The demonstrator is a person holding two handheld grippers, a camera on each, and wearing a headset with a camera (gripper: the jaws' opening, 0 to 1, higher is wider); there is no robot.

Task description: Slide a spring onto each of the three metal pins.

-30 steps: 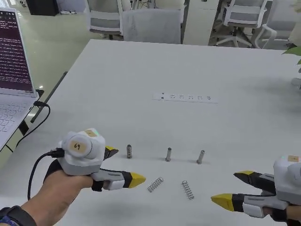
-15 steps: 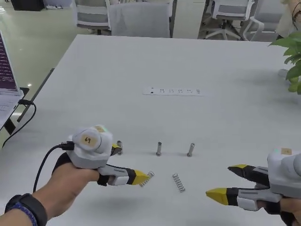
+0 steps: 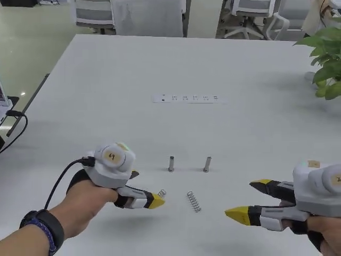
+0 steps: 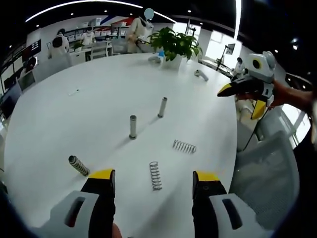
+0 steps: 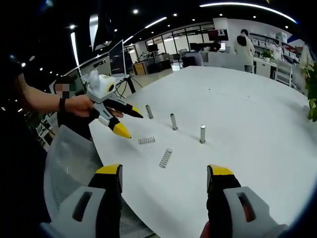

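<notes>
**Second Spring Lined Up Between Open Jaws**

The left gripper, spread wide and holding nothing, hovers low over the white workbench. A loose spring lies on the surface right between its two yellow-tipped jaws, running lengthwise along them. The right gripper is likewise parted and empty. It is held well off to the side of the work, with its jaws pointing toward the left gripper.

One pin appears done: the sprung pin, with a coil already around it, stands just beside the left gripper's left jaw tip. Ahead of the jaws stands the nearer bare pin, and beyond it the farther bare pin. The other loose spring lies ahead and to the right of the left gripper, between the two grippers.

The step in hand looks like the pickup of the second spring. The next move calls for closing the left jaws on that thin coil, gently enough not to crush or flick it. The coil must then be lifted, turned upright and lined up with its bore over the top of the nearer bare pin. The right gripper may be needed to steady it.

The count: three pins, one fitted and two bare; three springs, one fitted and two loose on the bench; two grippers, both unclenched.
</notes>
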